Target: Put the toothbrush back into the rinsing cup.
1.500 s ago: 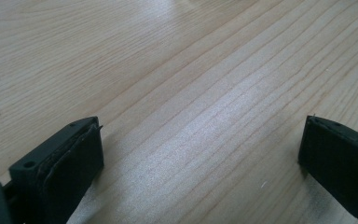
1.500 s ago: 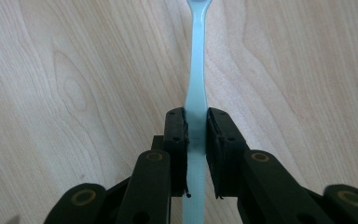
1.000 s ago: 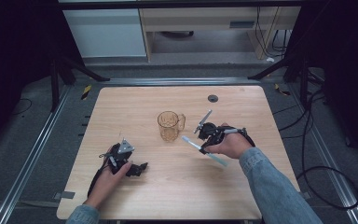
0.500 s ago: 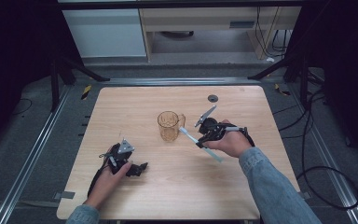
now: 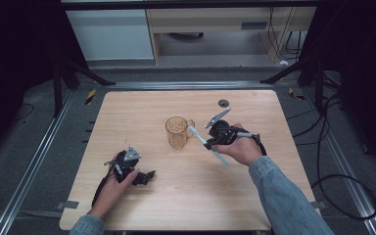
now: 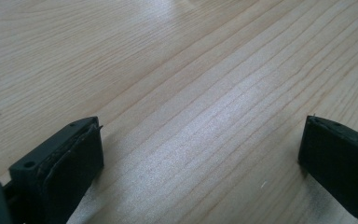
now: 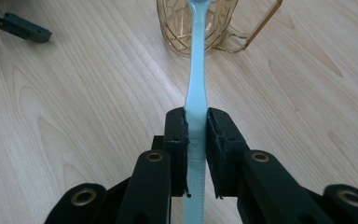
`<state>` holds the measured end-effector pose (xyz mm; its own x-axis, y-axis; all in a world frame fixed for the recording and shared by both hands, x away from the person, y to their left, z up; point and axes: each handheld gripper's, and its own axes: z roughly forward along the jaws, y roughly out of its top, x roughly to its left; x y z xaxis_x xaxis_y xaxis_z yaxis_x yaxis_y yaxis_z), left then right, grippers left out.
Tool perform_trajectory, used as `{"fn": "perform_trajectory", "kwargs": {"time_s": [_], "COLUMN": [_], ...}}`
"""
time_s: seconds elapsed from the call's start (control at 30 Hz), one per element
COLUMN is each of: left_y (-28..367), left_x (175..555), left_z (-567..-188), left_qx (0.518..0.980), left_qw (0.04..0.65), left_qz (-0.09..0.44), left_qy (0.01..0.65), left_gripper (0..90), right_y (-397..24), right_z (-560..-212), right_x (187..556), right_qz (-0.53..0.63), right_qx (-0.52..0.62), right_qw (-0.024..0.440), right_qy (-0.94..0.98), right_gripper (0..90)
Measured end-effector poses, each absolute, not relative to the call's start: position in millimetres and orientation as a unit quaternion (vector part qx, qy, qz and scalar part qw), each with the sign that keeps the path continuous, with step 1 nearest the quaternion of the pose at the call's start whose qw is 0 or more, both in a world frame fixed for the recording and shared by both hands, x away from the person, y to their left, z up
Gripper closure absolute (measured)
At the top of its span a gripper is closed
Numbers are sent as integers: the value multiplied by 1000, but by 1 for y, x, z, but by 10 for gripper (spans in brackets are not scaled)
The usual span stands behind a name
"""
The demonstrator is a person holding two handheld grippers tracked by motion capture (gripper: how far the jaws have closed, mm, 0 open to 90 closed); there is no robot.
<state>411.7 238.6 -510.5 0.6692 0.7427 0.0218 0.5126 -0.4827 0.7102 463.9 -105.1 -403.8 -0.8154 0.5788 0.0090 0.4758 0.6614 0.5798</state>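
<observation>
The right tool (image 7: 196, 133) clenches a slim, smooth pale-blue toothbrush (image 7: 196, 70) aimed at the ribbed amber glass mug (image 5: 177, 132). The left tool (image 6: 200, 154) rests released on the pale wood-grain bench (image 5: 142, 112), with open room around it.

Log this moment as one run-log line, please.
right gripper: shut on toothbrush | toothbrush tip: near amber cup | left gripper: open, nothing held

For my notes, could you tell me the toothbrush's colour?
Light blue toothbrush, best in the right gripper view.
</observation>
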Motion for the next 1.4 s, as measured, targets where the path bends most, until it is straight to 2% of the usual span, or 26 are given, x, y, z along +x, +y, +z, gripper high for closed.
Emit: {"fn": "perform_trajectory", "kwargs": {"time_s": [1.4], "left_y": [238], "left_x": [412], "left_z": [-511], "left_qx": [844], "left_qw": [349], "left_qz": [166], "left_qy": [373], "left_gripper": [0], "right_y": [-100], "right_z": [-385], "right_x": [470], "right_qz": [367], "right_qx": [339], "right_qw": [135], "right_qy": [856], "right_gripper": [786]}}
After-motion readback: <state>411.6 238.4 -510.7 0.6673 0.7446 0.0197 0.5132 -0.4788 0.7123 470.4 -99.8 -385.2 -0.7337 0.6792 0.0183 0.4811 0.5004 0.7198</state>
